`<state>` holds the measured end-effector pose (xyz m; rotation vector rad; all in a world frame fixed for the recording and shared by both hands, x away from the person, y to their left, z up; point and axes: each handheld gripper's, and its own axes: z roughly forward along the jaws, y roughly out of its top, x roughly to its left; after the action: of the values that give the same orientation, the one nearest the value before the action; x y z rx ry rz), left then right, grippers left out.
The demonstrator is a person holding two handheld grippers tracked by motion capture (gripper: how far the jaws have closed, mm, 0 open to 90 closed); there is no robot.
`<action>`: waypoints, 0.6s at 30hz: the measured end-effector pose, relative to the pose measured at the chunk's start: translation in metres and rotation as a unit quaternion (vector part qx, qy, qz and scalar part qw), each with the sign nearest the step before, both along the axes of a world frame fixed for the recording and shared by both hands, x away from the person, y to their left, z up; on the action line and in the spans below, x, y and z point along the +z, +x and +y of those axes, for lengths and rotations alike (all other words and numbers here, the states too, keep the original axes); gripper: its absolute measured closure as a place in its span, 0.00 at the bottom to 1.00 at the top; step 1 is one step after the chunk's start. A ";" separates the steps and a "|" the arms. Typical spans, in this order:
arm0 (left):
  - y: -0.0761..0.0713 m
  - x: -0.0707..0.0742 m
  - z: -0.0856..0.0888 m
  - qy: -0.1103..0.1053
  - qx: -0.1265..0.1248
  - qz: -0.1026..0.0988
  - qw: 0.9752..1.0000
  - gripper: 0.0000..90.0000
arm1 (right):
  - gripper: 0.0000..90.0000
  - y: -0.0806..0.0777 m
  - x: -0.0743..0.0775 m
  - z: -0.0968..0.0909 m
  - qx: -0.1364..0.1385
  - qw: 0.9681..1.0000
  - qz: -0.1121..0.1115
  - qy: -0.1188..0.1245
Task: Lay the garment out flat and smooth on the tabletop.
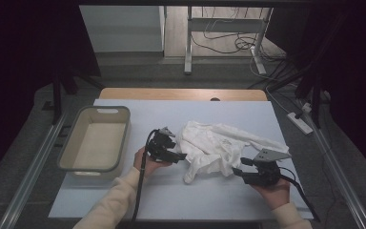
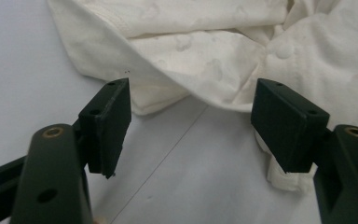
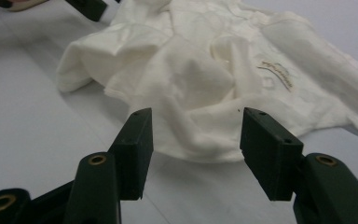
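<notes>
Fingers (image 2: pixel 279 123) of both grippers spread, empty, flanking a crumpled white garment (image 1: pixel 214 145): soft, light, limp; best pinched at the near hem (image 3: pixel 205 151).

Lab; bench frame (image 1: pixel 189 38), loose floor cables (image 1: pixel 228 44).

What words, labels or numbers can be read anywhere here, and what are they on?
None can be read.
White garment: a small golden mark like a line of script, too small and blurred to read in the right gripper view.
Garment in the left gripper view: faint pale shapes, no letters.
Beige bin, table cover, left gripper, right gripper: no text visible.
</notes>
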<state>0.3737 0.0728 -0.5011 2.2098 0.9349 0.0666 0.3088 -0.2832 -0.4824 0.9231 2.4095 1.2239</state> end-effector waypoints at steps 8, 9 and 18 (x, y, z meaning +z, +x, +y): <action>0.004 -0.006 -0.007 0.000 0.007 0.004 1.000 0.42 | 0.49 -0.001 -0.002 0.009 0.017 1.000 0.001 -0.010; 0.004 -0.007 -0.007 -0.002 0.006 0.005 1.000 0.45 | 0.49 -0.001 -0.003 0.010 0.017 1.000 0.001 -0.010; 0.010 -0.017 -0.004 -0.012 0.007 0.016 1.000 0.96 | 0.49 0.000 -0.005 0.011 0.020 1.000 0.002 -0.015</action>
<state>0.3840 0.0688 -0.5178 2.1878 0.9645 0.0258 0.3087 -0.2717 -0.4873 0.8739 2.4541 1.1985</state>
